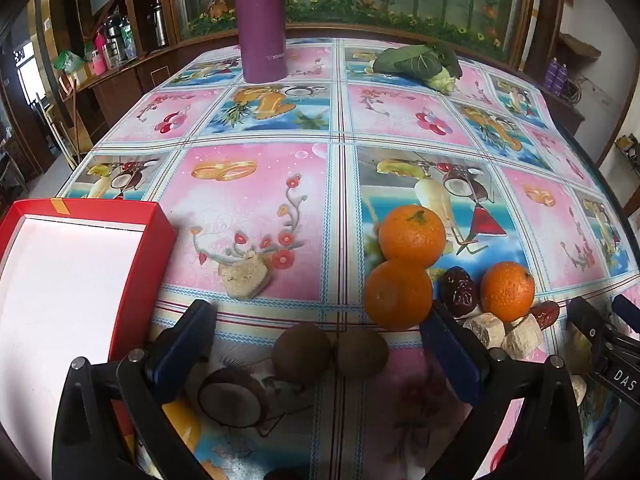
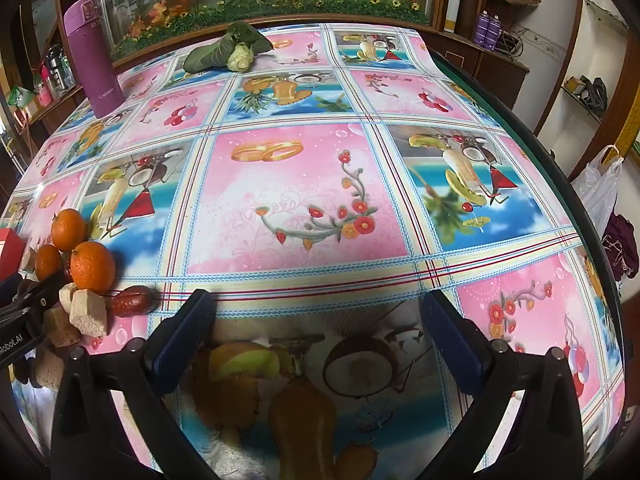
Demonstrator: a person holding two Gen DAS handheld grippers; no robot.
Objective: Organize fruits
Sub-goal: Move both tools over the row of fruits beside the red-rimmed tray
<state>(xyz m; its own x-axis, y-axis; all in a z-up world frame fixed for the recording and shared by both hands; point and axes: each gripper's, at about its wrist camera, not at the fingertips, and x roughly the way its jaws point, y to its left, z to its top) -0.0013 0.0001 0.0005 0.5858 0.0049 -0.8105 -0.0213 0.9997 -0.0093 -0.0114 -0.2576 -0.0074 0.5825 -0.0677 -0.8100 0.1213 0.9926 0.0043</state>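
Left gripper (image 1: 320, 322) wide open, empty, over two brown round fruits (image 1: 330, 352). Three oranges (image 1: 412, 236) at its 1 o'clock, dates and pale chunks beside. Red box (image 1: 160, 240) at 9 o'clock. Right gripper (image 2: 320, 312) wide open, empty, over bare tablecloth (image 2: 304, 200).

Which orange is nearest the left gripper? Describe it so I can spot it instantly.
Start at the red box on the left, then look right across the tablecloth to the fruit cluster. Of three oranges, it is the lowest one, touching the orange above it, just left of a dark red date.
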